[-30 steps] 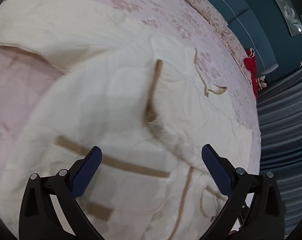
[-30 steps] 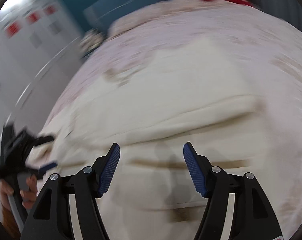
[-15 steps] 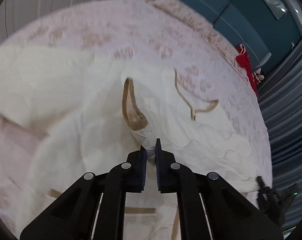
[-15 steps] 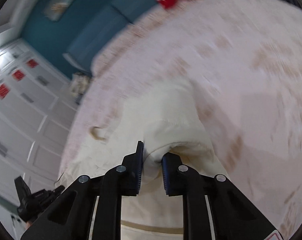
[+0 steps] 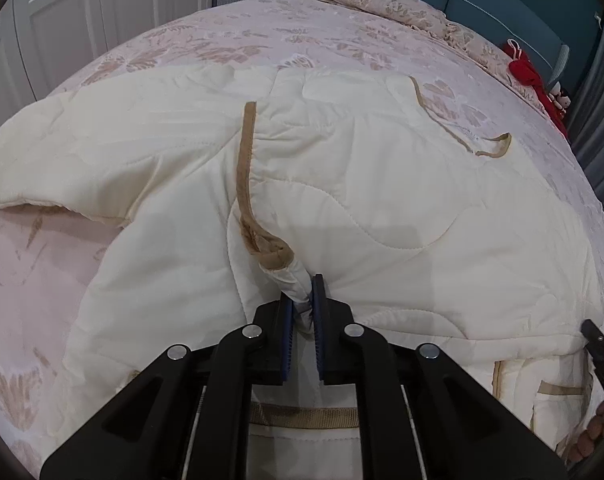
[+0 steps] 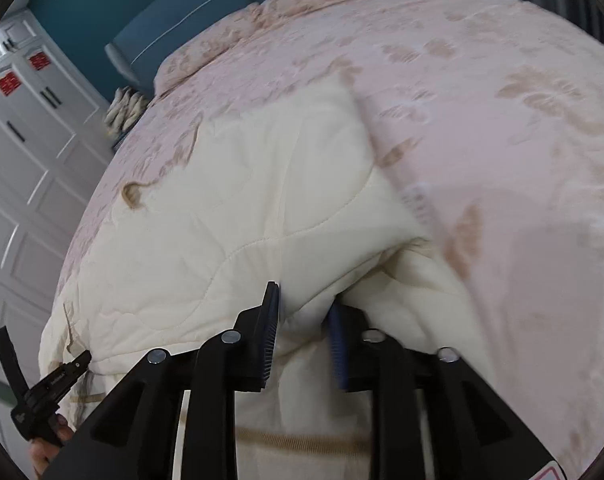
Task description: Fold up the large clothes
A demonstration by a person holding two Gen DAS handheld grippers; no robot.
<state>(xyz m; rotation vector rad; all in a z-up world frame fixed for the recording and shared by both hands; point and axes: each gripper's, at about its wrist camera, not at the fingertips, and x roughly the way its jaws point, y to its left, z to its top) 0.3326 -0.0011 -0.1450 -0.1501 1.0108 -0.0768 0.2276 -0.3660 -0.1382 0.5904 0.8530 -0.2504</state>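
I see the cream quilted garment (image 5: 381,200) spread over the pink bedspread (image 5: 62,288), filling mid-frame. My left gripper (image 5: 302,312) at lower centre pinches a twisted fold by its tan trim (image 5: 246,168), jaws having just eased slightly. My right gripper (image 6: 303,344) clamps a thick bunched edge, likewise just loosened.

- My cream quilted garment (image 5: 381,200) sprawls across the middle of the left wrist frame, on the bed.
- Tan binding (image 5: 246,168) runs down its centre to a bunched fold at lower middle.
- One broad padded part reaches to the left edge.
- In the right wrist frame it (image 6: 262,200) fills the centre-left, its lower edge lifted and puckered.
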